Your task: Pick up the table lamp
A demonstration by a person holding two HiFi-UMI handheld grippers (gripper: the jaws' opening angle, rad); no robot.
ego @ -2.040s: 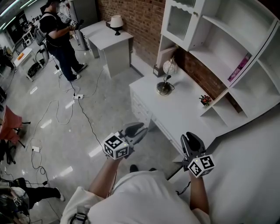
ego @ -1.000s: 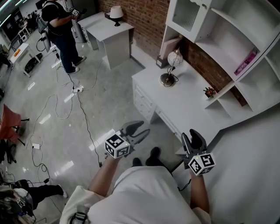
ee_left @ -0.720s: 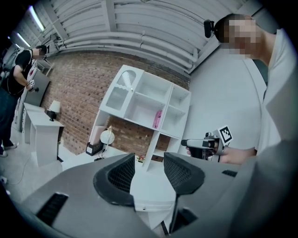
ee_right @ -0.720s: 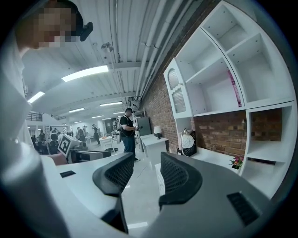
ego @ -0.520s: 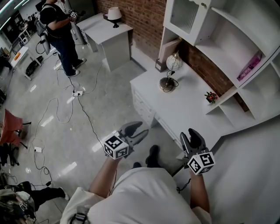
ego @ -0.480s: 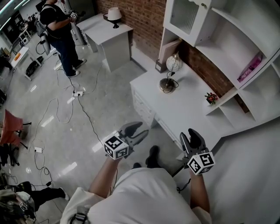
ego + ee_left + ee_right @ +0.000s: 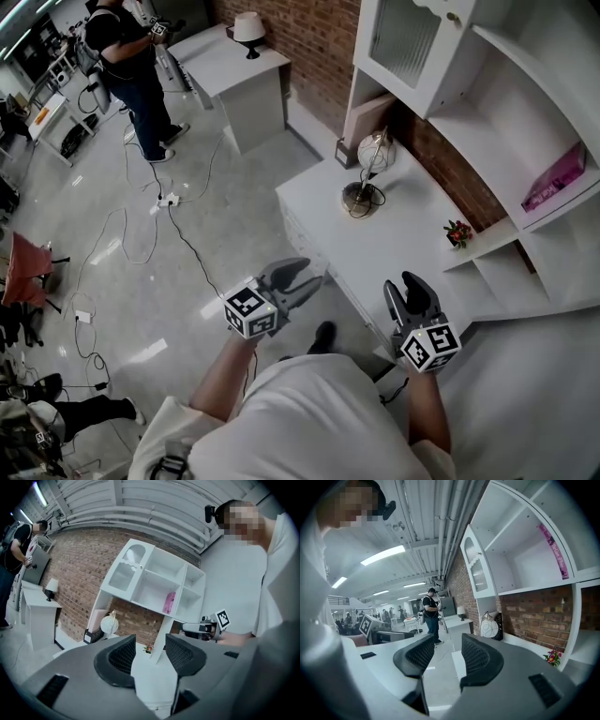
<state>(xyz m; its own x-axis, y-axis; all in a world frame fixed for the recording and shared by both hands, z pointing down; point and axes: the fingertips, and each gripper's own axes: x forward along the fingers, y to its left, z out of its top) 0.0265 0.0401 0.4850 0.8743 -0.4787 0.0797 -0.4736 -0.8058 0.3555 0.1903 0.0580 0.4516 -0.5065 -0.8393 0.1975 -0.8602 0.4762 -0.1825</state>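
Weighing the approach: what could be spoiled?

— The table lamp (image 7: 366,173) could be tipped if its globe shade (image 7: 375,150) is knocked, or dragged if its cord (image 7: 373,199) is caught. It is stood at the far left end of the bench (image 7: 403,246).

And how are the claws set?

— The left claw (image 7: 309,272) and the right claw (image 7: 403,284) are held partly open near the bench's front edge. Nothing is gripped or touched.
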